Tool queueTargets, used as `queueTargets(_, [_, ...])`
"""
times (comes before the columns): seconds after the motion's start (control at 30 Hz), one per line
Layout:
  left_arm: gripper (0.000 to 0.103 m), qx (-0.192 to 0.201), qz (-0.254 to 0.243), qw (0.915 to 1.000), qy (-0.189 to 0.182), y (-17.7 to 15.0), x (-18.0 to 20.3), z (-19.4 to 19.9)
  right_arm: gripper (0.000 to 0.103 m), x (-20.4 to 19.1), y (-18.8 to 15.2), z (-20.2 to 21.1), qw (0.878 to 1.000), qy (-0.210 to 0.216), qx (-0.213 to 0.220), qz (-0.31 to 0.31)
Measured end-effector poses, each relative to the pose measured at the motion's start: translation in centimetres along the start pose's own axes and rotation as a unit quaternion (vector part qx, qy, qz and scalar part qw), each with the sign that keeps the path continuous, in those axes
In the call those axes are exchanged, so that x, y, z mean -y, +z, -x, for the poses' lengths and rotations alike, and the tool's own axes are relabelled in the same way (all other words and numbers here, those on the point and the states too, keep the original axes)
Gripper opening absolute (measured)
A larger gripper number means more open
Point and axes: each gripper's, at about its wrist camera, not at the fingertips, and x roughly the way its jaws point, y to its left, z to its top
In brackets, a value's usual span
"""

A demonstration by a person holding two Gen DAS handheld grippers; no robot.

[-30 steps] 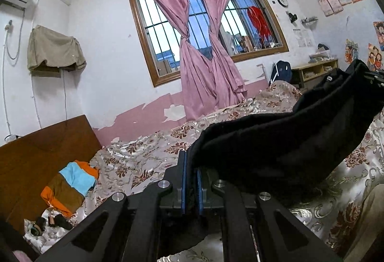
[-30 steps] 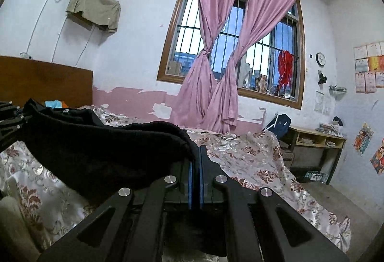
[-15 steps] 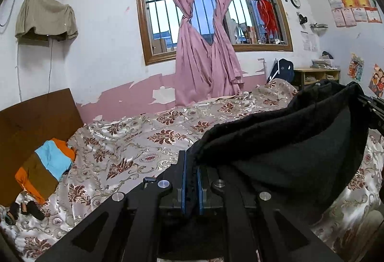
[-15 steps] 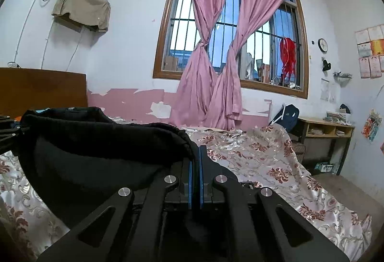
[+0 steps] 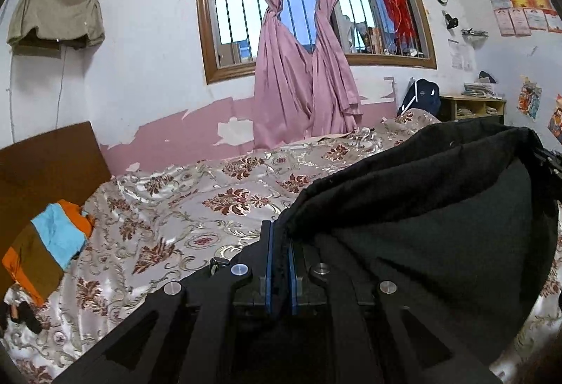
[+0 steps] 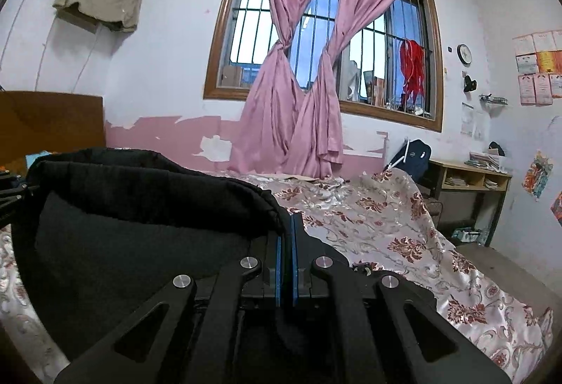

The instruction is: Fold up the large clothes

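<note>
Your left gripper [image 5: 279, 240] and right gripper [image 6: 287, 233] each pinch an edge of the black garment [image 5: 439, 208], which hangs stretched between them above the bed [image 5: 196, 208]. You're mid-fold, probably; next, lower it flat, edges level.

— What's between my two grippers?

— The garment [image 5: 439, 226] spans them above the bed [image 5: 196, 208]: left gripper [image 5: 279, 236] pinches its left end, right gripper [image 6: 287, 229] its right end.

— And behind it?

— The window [image 6: 316, 43] and curtains [image 6: 298, 103] past the bed's far edge, headboard [image 5: 45, 159] at its left end, folded clothes [image 5: 45, 250] beside that, desk [image 6: 470, 183] off the right corner.
</note>
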Motion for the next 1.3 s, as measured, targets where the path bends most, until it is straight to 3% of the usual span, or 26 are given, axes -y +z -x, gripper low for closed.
queueTargets(0.2, [0.007, -0.035, 0.025, 0.9990, -0.008, -0.3, -0.2, -5.0, 0.003, -0.8, -0.9, -6.5, 0.999, 0.000, -0.034, 0.004])
queueTargets(0.33, [0.007, -0.083, 0.099, 0.9903, -0.050, -1.1, -1.9, -8.5, 0.003, -0.9, -1.8, -9.8, 0.997, 0.007, -0.069, -0.035])
queueTargets(0.63, [0.016, -0.127, 0.144, 0.9777, -0.085, -2.4, -3.3, -10.7, 0.006, -1.5, -3.9, -11.8, 0.995, 0.000, -0.092, -0.039])
queueTargets(0.73, [0.046, -0.122, 0.156, 0.9763, -0.087, -2.2, -3.8, -10.3, 0.007, -1.4, -4.1, -10.8, 0.995, -0.003, -0.089, -0.035])
queueTargets(0.77, [0.072, -0.118, 0.162, 0.9762, -0.082, -2.0, -4.1, -10.1, 0.008, -1.4, -4.1, -10.7, 0.996, -0.003, -0.089, -0.032])
queueTargets(0.8, [0.088, -0.110, 0.172, 0.9763, -0.072, -1.9, -4.5, -9.8, 0.009, -1.4, -3.9, -10.7, 0.996, -0.002, -0.088, -0.030])
queueTargets(0.83, [0.089, -0.102, 0.180, 0.9761, -0.066, -1.8, -4.9, -9.5, 0.011, -1.3, -3.7, -10.7, 0.996, 0.003, -0.089, -0.027])
queueTargets(0.9, [0.089, -0.097, 0.196, 0.9738, -0.063, -1.6, -5.7, -9.2, 0.027, -1.2, -3.4, -10.5, 0.995, 0.014, -0.091, -0.024])
queueTargets(0.93, [0.089, -0.103, 0.204, 0.9715, -0.064, -1.6, -6.1, -9.2, 0.055, -1.1, -3.1, -10.3, 0.996, 0.017, -0.087, -0.022])
queueTargets(0.97, [0.089, -0.110, 0.210, 0.9695, -0.061, -1.6, -6.5, -9.2, 0.076, -0.9, -3.0, -9.8, 0.997, 0.018, -0.077, -0.023])
queueTargets(1.13, [0.089, -0.123, 0.202, 0.9699, -0.056, -2.9, -8.0, -8.6, 0.077, 0.2, -2.5, -7.1, 0.997, 0.055, -0.060, 0.013])
queueTargets(1.23, [0.089, -0.144, 0.187, 0.9703, -0.053, -4.1, -8.8, -9.2, 0.078, 1.7, -3.4, -6.0, 0.995, 0.047, -0.080, 0.040])
queueTargets(1.3, [0.089, -0.165, 0.191, 0.9661, -0.057, -4.6, -9.4, -10.5, 0.078, 3.2, -4.1, -6.2, 0.993, 0.033, -0.105, 0.048])
